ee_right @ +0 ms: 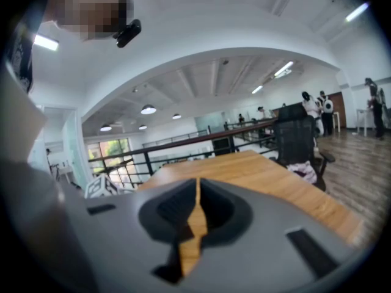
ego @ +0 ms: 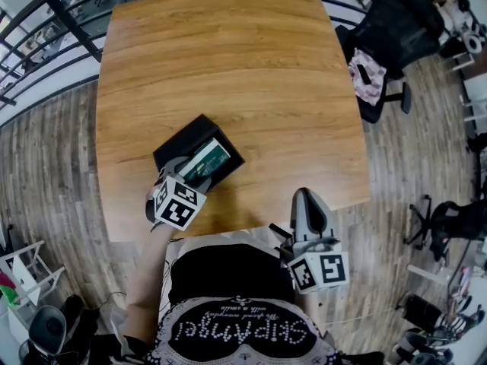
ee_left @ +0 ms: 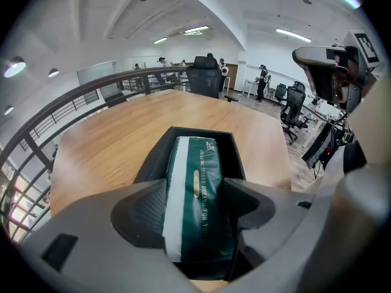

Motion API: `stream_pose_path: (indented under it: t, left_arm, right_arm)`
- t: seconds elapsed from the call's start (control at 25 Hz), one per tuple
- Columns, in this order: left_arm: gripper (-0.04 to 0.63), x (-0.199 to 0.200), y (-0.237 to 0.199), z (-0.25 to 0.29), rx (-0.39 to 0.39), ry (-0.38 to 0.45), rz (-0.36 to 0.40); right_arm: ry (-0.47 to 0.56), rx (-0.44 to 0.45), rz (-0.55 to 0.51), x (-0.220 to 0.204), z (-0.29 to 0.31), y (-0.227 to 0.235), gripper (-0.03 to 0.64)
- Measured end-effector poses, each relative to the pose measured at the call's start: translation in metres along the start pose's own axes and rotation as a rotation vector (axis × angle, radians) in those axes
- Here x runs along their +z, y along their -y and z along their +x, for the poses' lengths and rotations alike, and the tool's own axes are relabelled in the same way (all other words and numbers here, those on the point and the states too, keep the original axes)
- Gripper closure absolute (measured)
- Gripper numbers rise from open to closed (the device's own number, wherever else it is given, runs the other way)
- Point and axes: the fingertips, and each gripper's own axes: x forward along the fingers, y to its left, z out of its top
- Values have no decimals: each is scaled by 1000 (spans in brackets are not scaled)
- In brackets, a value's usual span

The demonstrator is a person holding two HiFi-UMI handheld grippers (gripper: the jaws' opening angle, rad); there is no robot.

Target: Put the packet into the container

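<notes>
The fingers [ee_left: 142,211] of the left gripper [ee_left: 197,203] are clamped on the long sides of the green packet [ee_left: 198,176], which lies in the open black container [ee_left: 153,157]. The container sits near the worktop's [ego: 228,67] near left corner, and bare wood runs from it to the far and right edges. The right gripper [ee_right: 197,209] hangs over the near edge towards the right corner, its fingers almost together on nothing.

One overhead, two along the jaws
The head view looks steeply down on the whole worktop [ego: 228,74]. The left gripper view sits close over the container [ee_left: 153,157], facing across that same wood. The right gripper view looks across it from its near edge.
</notes>
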Motion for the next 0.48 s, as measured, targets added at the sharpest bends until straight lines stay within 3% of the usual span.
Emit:
stream_pose_path:
  t: [0.32, 0.48]
  left_arm:
    - [268, 0, 3, 0, 7, 18, -1]
    - [250, 6, 2, -4, -17, 48, -49]
  right_arm:
    - [5, 7, -1, 0, -4, -1, 577]
    - [4, 12, -2, -1, -3, -2, 577]
